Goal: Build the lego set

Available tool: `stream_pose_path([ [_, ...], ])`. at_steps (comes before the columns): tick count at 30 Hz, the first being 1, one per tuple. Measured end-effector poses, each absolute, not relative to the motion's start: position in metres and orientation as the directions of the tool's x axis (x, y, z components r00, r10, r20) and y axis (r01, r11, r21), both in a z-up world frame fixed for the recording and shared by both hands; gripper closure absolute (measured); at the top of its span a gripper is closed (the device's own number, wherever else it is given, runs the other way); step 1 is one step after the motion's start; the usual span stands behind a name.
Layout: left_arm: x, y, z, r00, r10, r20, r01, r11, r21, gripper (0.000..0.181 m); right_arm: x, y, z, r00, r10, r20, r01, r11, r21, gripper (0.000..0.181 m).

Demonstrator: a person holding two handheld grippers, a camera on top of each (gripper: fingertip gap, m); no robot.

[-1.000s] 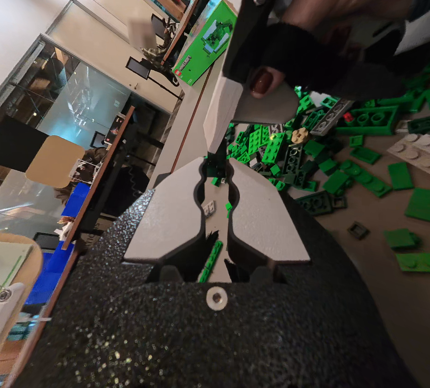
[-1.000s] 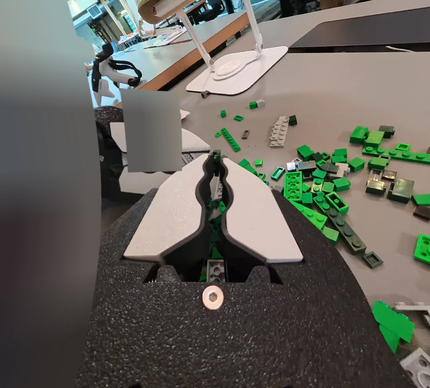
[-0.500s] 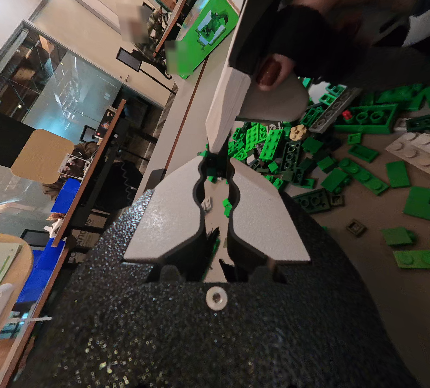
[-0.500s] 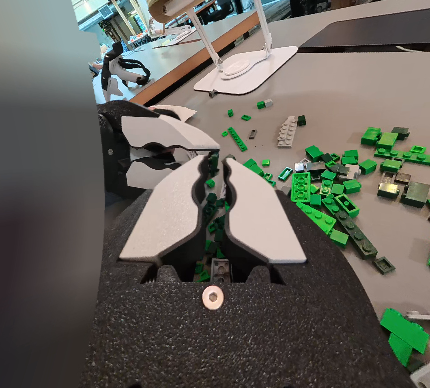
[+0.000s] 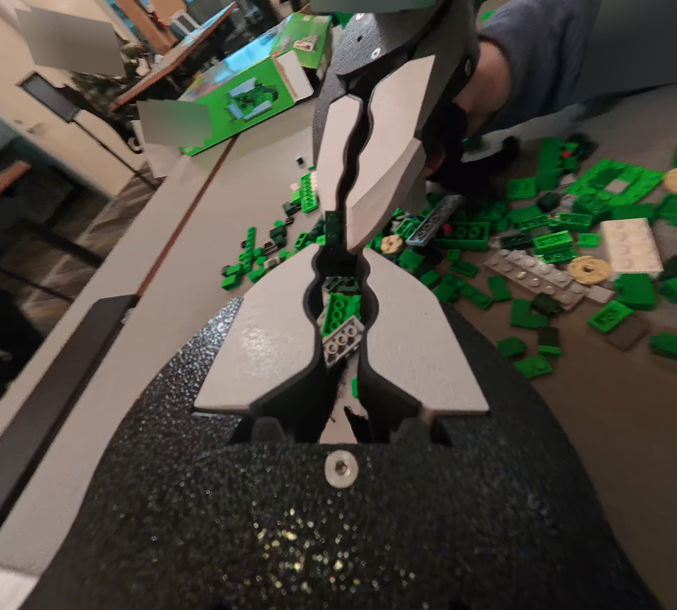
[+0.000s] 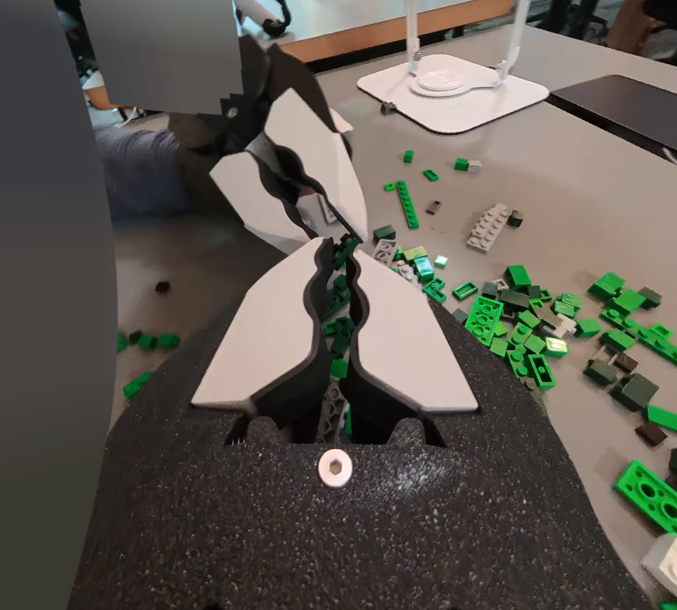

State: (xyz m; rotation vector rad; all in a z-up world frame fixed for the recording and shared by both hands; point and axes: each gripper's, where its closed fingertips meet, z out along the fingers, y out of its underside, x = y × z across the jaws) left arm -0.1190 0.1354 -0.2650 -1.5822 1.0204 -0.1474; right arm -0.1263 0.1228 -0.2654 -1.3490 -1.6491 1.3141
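My left gripper (image 5: 340, 253) and my right gripper (image 6: 339, 250) meet tip to tip a little above the grey table (image 5: 256, 167). Between the tips sits a small dark green lego piece (image 5: 334, 226), which also shows in the right wrist view (image 6: 346, 248). Both grippers' jaws are closed on it, the left's with a slightly wider gap. In the left wrist view the right gripper (image 5: 339, 222) comes down from above. In the right wrist view the left gripper (image 6: 350, 237) comes in from the upper left. Whether this is one piece or two joined is hidden by the fingertips.
Several loose green, dark green and grey lego pieces (image 5: 476, 233) lie spread on the table, with a long grey plate (image 5: 542, 274) and a white plate (image 5: 630, 244). A green set box (image 5: 252, 98) lies at the back. A white stand (image 6: 454, 91) and a black mat (image 6: 622, 105) lie beyond. Left and right tips are no more than a few centimetres apart. The long grey plate (image 5: 542, 274) is about 10 cm from both grippers' fingertips.
Both grippers have swung round while their tips stayed together at the dark green piece. In the left wrist view the right gripper now points almost head-on at me instead of side-on.
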Motion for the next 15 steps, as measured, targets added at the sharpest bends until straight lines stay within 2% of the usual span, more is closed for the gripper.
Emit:
stream_pose_path([
  [6, -0.114, 0.126, -0.265, 0.577, -0.769, -0.276, -0.392, 0.036, -0.919, 0.166, -0.123, 0.116, -0.265, -0.338, 0.937, -0.088, 0.306, 0.021, -0.952, 0.173],
  [15, -0.126, 0.143, -0.262, 0.655, -0.590, -0.472, -0.545, 0.062, -0.836, 0.166, -0.133, 0.133, -0.255, -0.224, 0.896, -0.384, 0.248, -0.329, -0.911, 0.170],
])
